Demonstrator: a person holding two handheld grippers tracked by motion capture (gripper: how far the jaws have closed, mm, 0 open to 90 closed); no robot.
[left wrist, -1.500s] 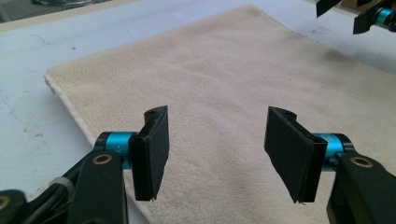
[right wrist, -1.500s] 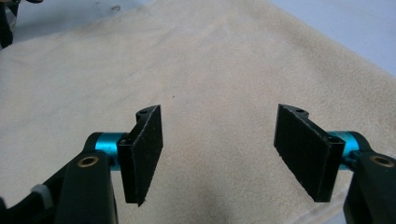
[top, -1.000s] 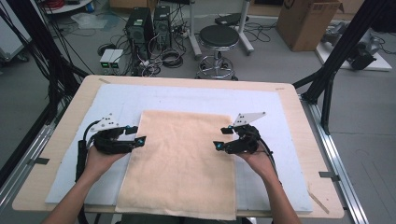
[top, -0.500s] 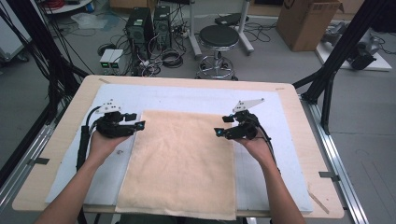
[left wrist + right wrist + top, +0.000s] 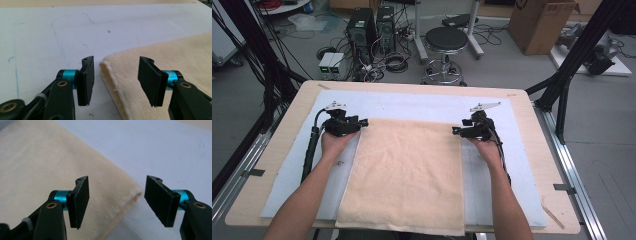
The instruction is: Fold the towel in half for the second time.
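1. Towel point(image 5: 404, 177): a beige towel lies flat on the white mat point(image 5: 507, 165) that covers the wooden table point(image 5: 539, 150). Its near edge reaches the table's front; its two far corners sit towards the middle of the mat.

2. Left gripper point(image 5: 362, 121): set at the towel's far left corner. In the left gripper view the corner point(image 5: 105, 63) lies between the jaws, which have just been closing but stand apart — neither pad presses the cloth.

3. Right gripper point(image 5: 455, 131): at the far right corner. In the right gripper view the corner point(image 5: 136, 192) sits between jaws that have likewise been narrowing; a clear gap remains on both sides, nothing held.

4. Risk, judged: the jaws straddle the hem rather than bite under it. If they close at this height they may pinch only the top layer, or slide off the thick edge, and one corner would drop on lifting.

5. Risk, judged: the corner sits nearer one pad than the other in each gripper; an uneven catch would skew any fold.

6. Risk, judged: pads pressed too low could drag the mat along with the cloth.

7. Surroundings: a stool point(image 5: 446, 45), computer cases point(image 5: 373, 22), cables and a cardboard box point(image 5: 537, 22) stand on the floor beyond the table — well apart. Nothing on the mat obstructs either hand.
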